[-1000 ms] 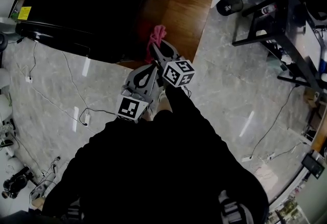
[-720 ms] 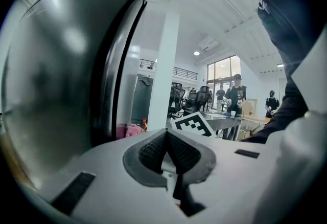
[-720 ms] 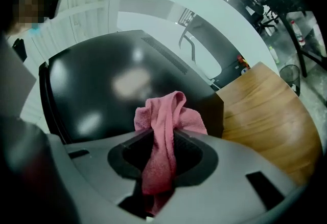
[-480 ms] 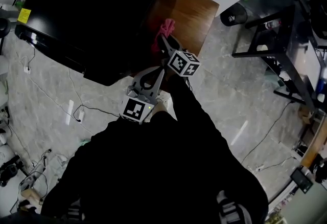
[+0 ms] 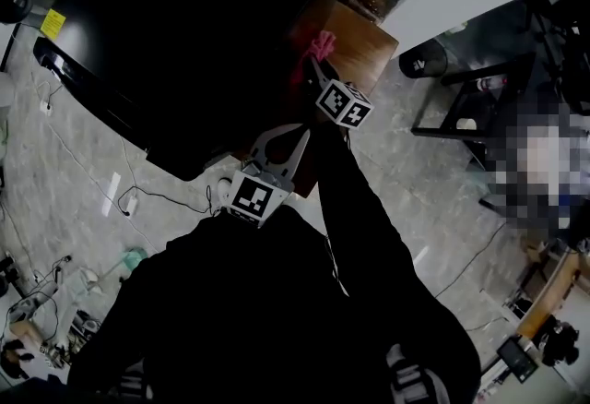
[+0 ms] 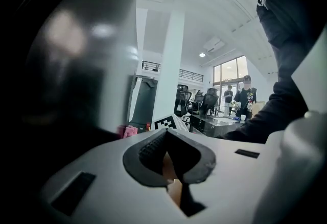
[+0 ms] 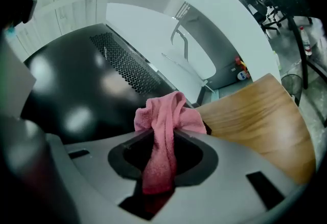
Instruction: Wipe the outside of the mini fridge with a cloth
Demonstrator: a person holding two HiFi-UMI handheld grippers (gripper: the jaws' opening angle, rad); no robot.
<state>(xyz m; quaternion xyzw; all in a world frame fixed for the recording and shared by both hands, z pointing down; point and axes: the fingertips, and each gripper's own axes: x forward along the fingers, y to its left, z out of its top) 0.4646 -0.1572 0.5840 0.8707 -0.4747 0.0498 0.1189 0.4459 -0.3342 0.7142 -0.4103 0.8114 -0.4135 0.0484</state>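
The mini fridge (image 5: 194,33) is a glossy black box filling the upper left of the head view; its dark side (image 7: 87,90) with a perforated vent fills the left of the right gripper view. My right gripper (image 5: 312,70) is shut on a pink cloth (image 7: 162,131), which bunches out past the jaws (image 5: 320,46) right beside the fridge's side. My left gripper (image 5: 293,133) is shut with nothing in it, held lower, close to the fridge's near corner (image 6: 66,64).
A wooden table top (image 5: 355,42) stands right of the fridge (image 7: 255,120). Cables and a power strip (image 5: 129,204) lie on the grey floor at left. A black metal frame (image 5: 461,107) and a black bin (image 5: 417,61) stand at right. People stand far off by desks (image 6: 245,95).
Both grippers have moved up and to the right along the fridge's side, the right one carrying the pink cloth. The head view has swung, so the fridge fills more of the picture.
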